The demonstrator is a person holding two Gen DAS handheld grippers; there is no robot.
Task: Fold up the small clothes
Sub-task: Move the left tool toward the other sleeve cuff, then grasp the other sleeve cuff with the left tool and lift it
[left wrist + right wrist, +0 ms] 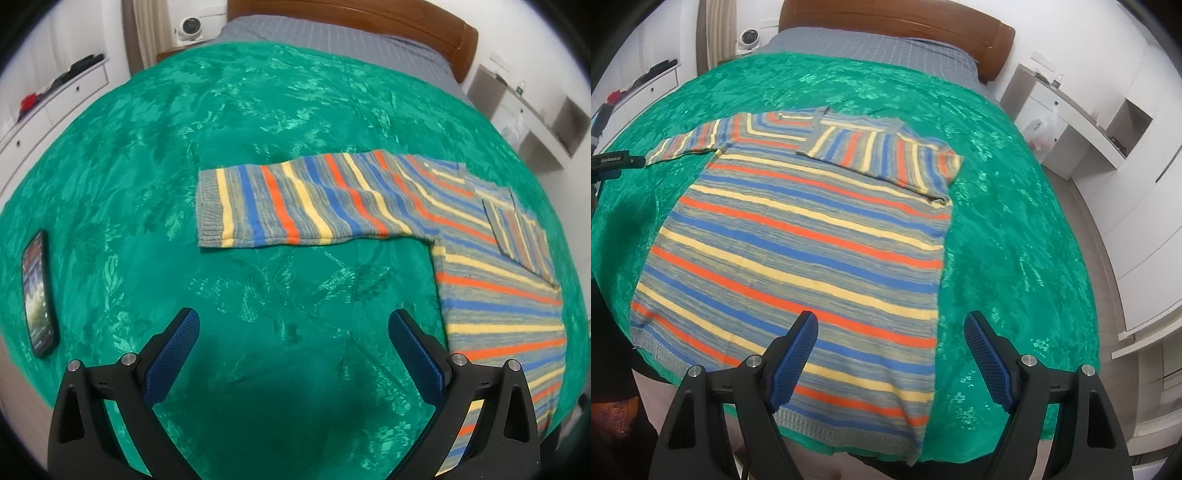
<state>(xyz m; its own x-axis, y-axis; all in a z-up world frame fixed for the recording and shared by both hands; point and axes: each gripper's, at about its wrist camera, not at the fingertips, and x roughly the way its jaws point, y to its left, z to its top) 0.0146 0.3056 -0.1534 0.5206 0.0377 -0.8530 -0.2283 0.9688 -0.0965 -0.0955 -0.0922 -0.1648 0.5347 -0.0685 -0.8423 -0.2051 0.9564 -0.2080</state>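
Note:
A small striped knit sweater (798, 236) in grey, blue, orange and yellow lies flat on a green bedspread (1015, 229). Its right sleeve (882, 151) is folded across the chest. Its left sleeve (295, 203) stretches straight out to the side. My left gripper (293, 328) is open and empty, above bare bedspread (184, 129), below that sleeve and left of the sweater body (498, 295). My right gripper (890, 332) is open and empty, over the sweater's lower right edge near the hem.
A black phone (38, 291) lies on the bedspread at the far left. A wooden headboard (894, 18) and grey sheet (868, 44) are at the back. White drawers (55, 99) stand left, white shelves (1082, 110) right. The bed's near edge is just below the hem.

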